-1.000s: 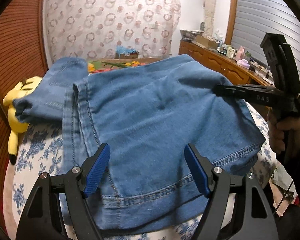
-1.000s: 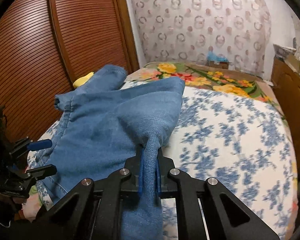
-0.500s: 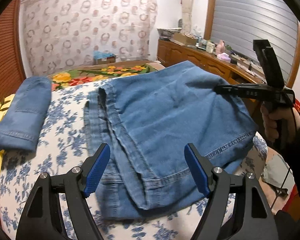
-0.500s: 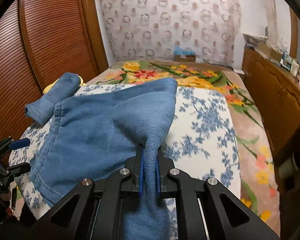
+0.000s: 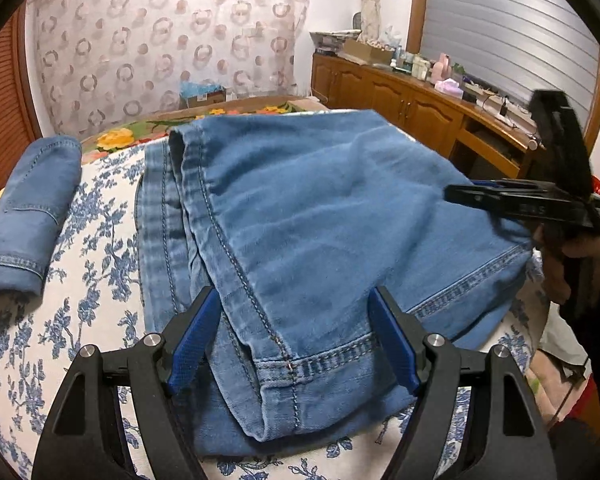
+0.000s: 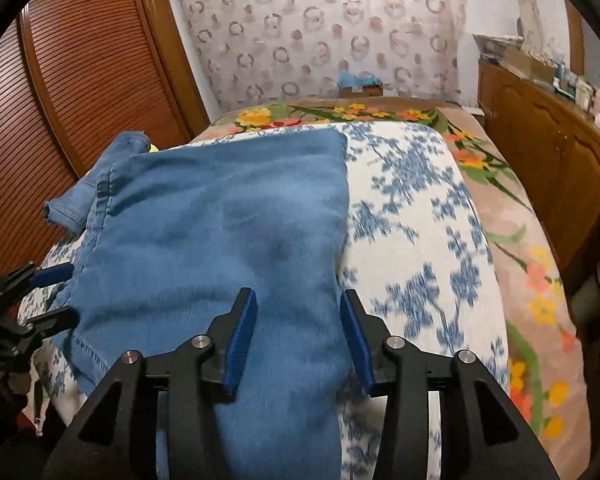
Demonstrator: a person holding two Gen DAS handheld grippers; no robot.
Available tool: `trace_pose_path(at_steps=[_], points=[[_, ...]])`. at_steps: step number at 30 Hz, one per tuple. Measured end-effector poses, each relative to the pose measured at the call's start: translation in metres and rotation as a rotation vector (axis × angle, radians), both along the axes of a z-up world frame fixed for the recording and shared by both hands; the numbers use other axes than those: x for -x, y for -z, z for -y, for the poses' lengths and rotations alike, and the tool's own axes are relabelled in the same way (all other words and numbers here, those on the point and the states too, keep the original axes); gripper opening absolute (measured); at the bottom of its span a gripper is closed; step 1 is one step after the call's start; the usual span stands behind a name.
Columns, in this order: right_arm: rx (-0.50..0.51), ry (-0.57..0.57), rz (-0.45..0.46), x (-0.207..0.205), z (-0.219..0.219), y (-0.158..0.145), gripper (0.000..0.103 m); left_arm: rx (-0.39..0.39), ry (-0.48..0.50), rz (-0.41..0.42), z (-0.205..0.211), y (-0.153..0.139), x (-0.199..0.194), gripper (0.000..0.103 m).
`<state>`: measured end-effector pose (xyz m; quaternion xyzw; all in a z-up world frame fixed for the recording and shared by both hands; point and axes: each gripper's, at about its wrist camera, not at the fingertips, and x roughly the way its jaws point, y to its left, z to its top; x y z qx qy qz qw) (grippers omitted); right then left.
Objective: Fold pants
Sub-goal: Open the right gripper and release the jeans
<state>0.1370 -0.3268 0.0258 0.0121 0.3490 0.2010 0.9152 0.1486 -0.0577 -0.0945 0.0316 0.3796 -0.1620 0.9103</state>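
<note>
Right gripper (image 6: 298,330): blue-padded jaws have just been opening and now stand apart, with a fold of the blue denim pants (image 6: 220,232) between them; the pads look clear of the cloth, though blur makes contact hard to rule out. Left gripper (image 5: 294,338): jaws spread wide and released, poised over the stitched hem end of the pants (image 5: 320,216), gripping nothing.

The pants lie folded on the white bedspread with blue floral print (image 6: 420,240), hem toward the left camera, one long side seam running away from it. A second, smaller folded piece of blue denim (image 5: 28,208) sits apart near the bedspread's far left edge. A hand (image 5: 580,256) holds the right gripper's handle at the right edge of the left view. Wooden slatted wardrobe doors (image 6: 80,80) stand beside the bed.
</note>
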Motion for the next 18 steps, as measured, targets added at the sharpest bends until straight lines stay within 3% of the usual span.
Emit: trace_pose_path(at_steps=[11,18], points=[[-0.085,0.055,-0.019,0.057,0.021,0.003,0.058,0.001,-0.002,-0.011,0.001,0.006,-0.001,0.078],[-0.116,0.067,-0.063,0.052,0.022,0.016,0.061,0.007,0.000,-0.015,-0.001,0.011,-0.003,0.079]])
